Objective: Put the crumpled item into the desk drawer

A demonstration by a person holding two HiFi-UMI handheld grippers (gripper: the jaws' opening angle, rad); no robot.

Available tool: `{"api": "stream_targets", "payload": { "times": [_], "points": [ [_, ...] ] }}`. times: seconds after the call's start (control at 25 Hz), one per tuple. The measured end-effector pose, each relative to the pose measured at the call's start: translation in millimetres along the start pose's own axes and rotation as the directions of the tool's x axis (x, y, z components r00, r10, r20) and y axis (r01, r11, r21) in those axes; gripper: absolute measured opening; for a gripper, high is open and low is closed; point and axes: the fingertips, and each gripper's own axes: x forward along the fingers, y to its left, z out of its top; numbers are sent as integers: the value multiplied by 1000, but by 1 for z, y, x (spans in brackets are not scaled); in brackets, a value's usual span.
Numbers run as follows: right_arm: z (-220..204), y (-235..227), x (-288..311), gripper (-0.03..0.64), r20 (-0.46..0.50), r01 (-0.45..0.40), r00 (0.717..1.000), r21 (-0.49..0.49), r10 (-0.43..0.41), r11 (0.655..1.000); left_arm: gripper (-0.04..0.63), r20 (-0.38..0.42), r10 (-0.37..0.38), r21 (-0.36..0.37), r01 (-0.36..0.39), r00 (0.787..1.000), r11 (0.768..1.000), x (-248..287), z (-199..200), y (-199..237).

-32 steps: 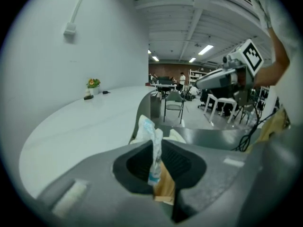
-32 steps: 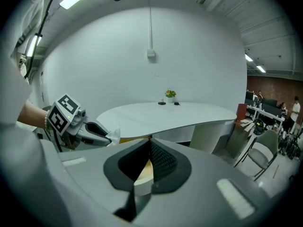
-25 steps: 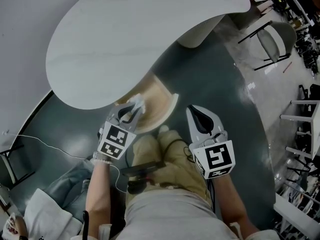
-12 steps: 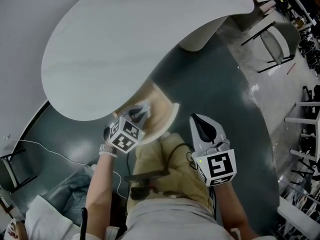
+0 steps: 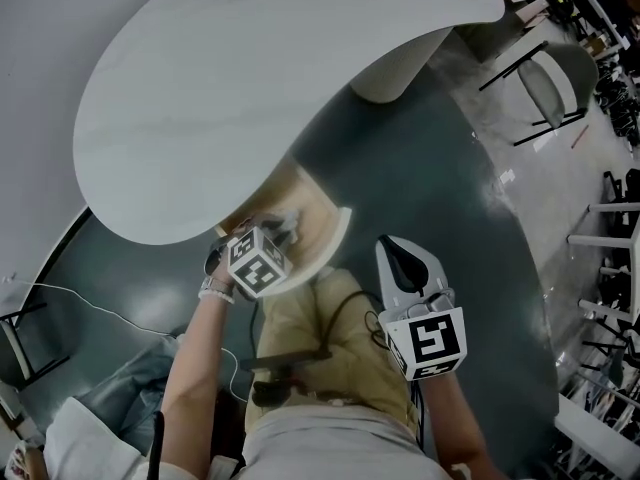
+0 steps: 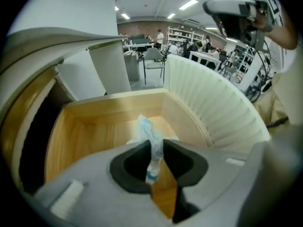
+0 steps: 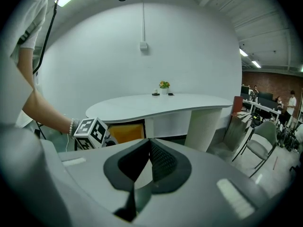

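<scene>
The wooden desk drawer [image 5: 305,200] stands pulled out from under the white curved desk [image 5: 250,78], its ribbed white front [image 6: 213,108] toward me. My left gripper [image 6: 155,148] points steeply down into the drawer [image 6: 109,109]. Its jaws have just been opening, and the crumpled white-and-blue item [image 6: 146,126] still stands between the tips, hanging toward the drawer floor. In the head view the left gripper [image 5: 284,230] is over the drawer with the item [image 5: 287,216] at its tips. My right gripper [image 5: 404,256] hovers to the drawer's right, shut and empty [image 7: 149,143].
The desk's white pedestal [image 5: 400,63] stands beyond the drawer. Chairs [image 5: 545,78] and shelving are on the right. My legs in beige trousers [image 5: 330,338] are just below the drawer. A thin cable [image 5: 90,293] and a blue-grey bag [image 5: 120,388] lie on the dark floor at left.
My left gripper has sunk into the drawer and tipped steeper, its marker cube turning. The right gripper has dropped slightly.
</scene>
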Motion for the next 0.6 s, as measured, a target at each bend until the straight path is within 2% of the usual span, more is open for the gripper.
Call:
{"api": "stream_targets", "payload": {
  "times": [0.16, 0.32, 0.48, 0.6],
  "points": [
    [-4, 3, -2, 5, 13, 11, 1000, 1, -11, 1000, 127, -10, -15, -6, 15, 1000, 1000, 6, -8, -2],
    [-6, 8, -4, 5, 8, 8, 1000, -15, -8, 1000, 125, 26, 24, -9, -24, 999, 1000, 2, -4, -1],
    [4, 19, -9, 5, 10, -11, 1000, -27, 12, 1000, -2, 126, 69, -41, -64, 990, 997, -30, 10, 2],
    [23, 29, -15, 5, 20, -29, 999, -30, 30, 999, -3, 208, 102, -78, -88, 973, 993, -68, 21, 5]
  ]
}}
